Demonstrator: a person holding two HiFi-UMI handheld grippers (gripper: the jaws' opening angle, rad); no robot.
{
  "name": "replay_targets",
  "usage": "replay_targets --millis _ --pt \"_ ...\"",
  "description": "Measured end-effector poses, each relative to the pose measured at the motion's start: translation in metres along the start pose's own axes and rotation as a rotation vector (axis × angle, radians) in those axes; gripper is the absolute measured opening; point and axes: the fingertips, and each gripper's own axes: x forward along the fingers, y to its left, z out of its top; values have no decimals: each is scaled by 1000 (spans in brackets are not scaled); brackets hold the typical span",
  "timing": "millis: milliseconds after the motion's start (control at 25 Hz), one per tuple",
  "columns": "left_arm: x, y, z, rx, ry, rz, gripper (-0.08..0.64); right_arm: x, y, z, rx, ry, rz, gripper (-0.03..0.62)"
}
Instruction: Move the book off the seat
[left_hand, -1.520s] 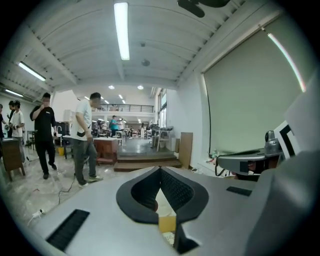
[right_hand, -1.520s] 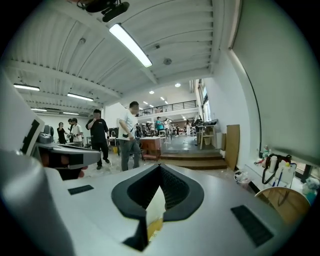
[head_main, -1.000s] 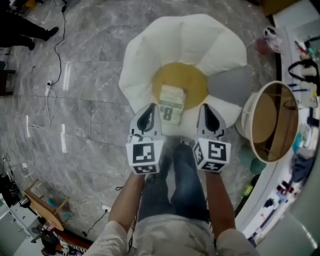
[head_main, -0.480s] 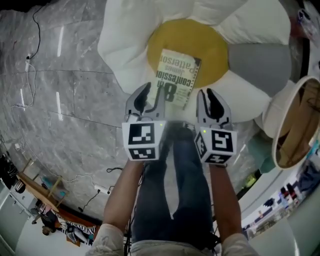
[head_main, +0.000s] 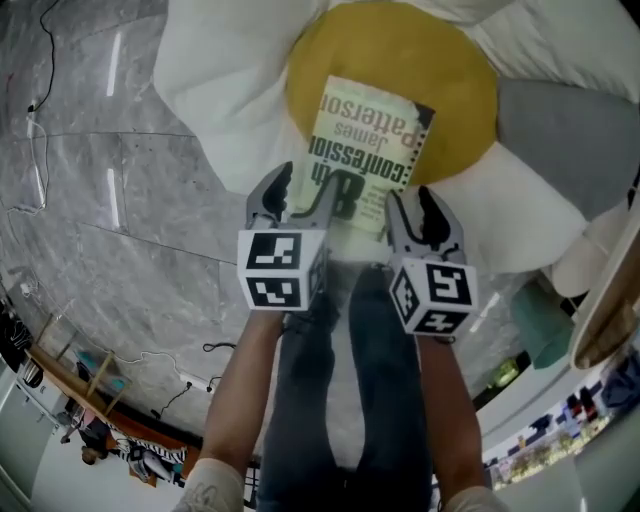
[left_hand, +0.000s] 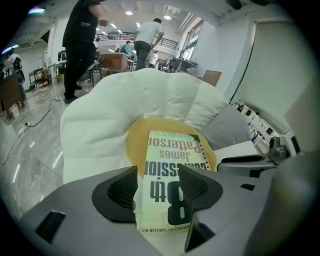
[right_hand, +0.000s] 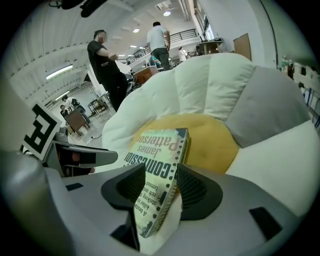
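One paperback book (head_main: 365, 155) lies flat, cover up, on the round yellow centre (head_main: 460, 70) of one flower-shaped seat (head_main: 220, 90). Its long axis runs away from the person, its far end leans slightly right, and its print is upside down to them. The seat is soft and puffy, with white petals and one grey petal (head_main: 560, 120), on a glossy marbled floor (head_main: 100, 250). Two grippers, the left gripper (head_main: 300, 190) and the right gripper (head_main: 412, 205), have ribbed dark fingers (left_hand: 117, 192) opening apart astride the book's near end, not pressing it.
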Motion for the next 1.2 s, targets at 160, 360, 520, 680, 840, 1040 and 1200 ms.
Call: replay_targets --millis 160,360,520,680,840,1040,1200 --pt "34 12 -26 -15 56 -25 272 22 -3 -23 11 30 7 193" --pt "50 14 -35 -53 61 -87 282 40 -5 -36 24 55 17 199" --pt "53 2 -35 -51 73 -171 277 42 -6 -37 52 64 34 199" --pt "53 1 -37 -46 86 -176 272 42 -6 -38 63 72 13 199" --pt "48 0 -35 -26 84 -157 265 41 -6 -36 68 71 -1 198" --pt "29 0 -24 -14 58 -134 261 30 2 -21 43 45 -3 196" --pt "4 -4 2 2 19 -119 258 11 12 3 30 19 -2 196"
